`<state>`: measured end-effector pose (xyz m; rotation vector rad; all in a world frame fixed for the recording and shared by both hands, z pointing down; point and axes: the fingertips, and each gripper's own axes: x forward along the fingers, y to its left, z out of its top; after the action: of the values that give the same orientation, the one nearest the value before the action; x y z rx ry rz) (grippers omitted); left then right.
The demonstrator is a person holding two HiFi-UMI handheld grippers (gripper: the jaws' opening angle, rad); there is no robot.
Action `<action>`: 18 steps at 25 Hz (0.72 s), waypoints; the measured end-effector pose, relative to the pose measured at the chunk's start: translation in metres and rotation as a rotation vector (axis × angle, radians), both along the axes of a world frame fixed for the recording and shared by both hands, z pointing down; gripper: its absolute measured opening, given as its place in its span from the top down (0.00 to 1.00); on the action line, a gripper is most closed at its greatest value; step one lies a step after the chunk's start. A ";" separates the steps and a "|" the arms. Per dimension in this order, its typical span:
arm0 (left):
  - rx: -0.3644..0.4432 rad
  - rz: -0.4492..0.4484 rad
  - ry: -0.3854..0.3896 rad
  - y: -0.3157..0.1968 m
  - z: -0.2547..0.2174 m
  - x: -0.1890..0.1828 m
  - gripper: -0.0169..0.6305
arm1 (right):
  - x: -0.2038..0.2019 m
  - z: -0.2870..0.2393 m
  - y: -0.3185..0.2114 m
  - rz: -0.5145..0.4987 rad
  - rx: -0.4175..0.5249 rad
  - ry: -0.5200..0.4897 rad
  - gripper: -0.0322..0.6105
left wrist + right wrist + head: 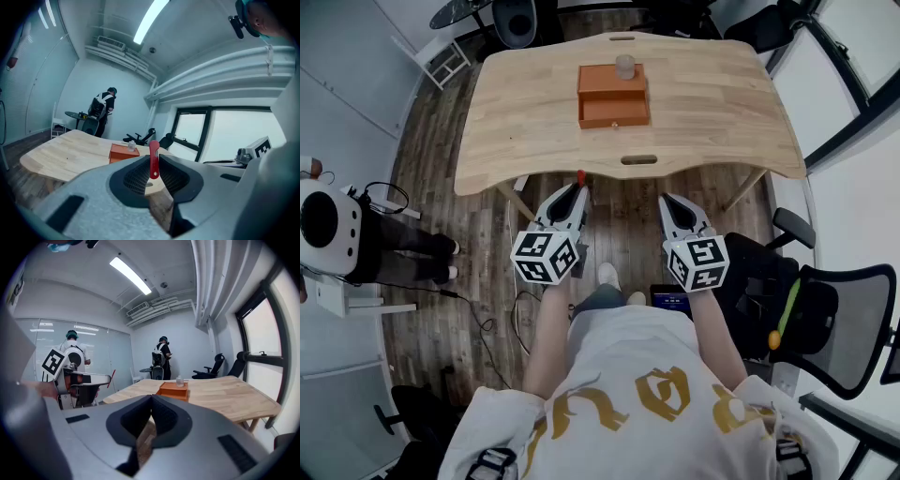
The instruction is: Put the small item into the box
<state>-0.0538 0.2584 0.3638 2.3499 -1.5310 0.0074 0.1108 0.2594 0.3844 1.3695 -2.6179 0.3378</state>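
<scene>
So the small red item (153,161), a flat strip, is pinched upright between the jaws of the left gripper (578,190), with its top poking out past the tips; no print can be made out on it. The right gripper (151,398) is seen with its jaws pressed together and nothing between them. Both are held over the plank floor, just short of the near edge of the wooden table (712,103). The orange box (613,96) is set well apart from them on the table, its drawer pulled toward the person, and a small clear bottle (624,66) is stood on its top. Gold lettering is printed on the white shirt (581,375), but it can't be read from above.
</scene>
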 end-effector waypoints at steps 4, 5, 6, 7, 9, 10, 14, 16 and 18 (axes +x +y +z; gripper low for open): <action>0.006 0.017 0.007 0.002 -0.004 0.005 0.89 | -0.002 -0.001 0.006 -0.020 0.000 0.022 0.93; 0.009 0.019 0.007 0.003 -0.006 0.006 0.89 | -0.002 -0.001 0.007 -0.022 0.000 0.023 0.93; 0.012 0.019 0.005 0.004 -0.006 0.007 0.89 | -0.002 -0.001 0.008 -0.024 0.002 0.025 0.93; 0.013 0.019 0.003 0.005 -0.007 0.009 0.89 | -0.001 -0.001 0.009 -0.027 0.006 0.030 0.93; 0.012 0.019 0.000 0.008 -0.006 0.011 0.89 | -0.001 -0.002 0.011 -0.043 0.018 0.044 0.93; 0.012 0.019 0.000 0.009 -0.006 0.012 0.89 | -0.002 -0.003 0.013 -0.054 0.024 0.047 0.93; 0.013 0.017 0.000 0.012 -0.008 0.014 0.89 | -0.006 -0.004 0.019 -0.089 0.012 0.011 0.93; 0.010 0.018 -0.002 0.012 -0.007 0.016 0.89 | -0.006 -0.002 0.019 -0.094 0.009 0.021 0.93; 0.003 0.017 -0.002 0.012 -0.006 0.016 0.89 | -0.005 0.001 0.018 -0.092 0.002 0.029 0.93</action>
<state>-0.0377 0.2703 0.3582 2.3658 -1.5137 0.0112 0.1059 0.2777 0.3850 1.2397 -2.6480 0.2999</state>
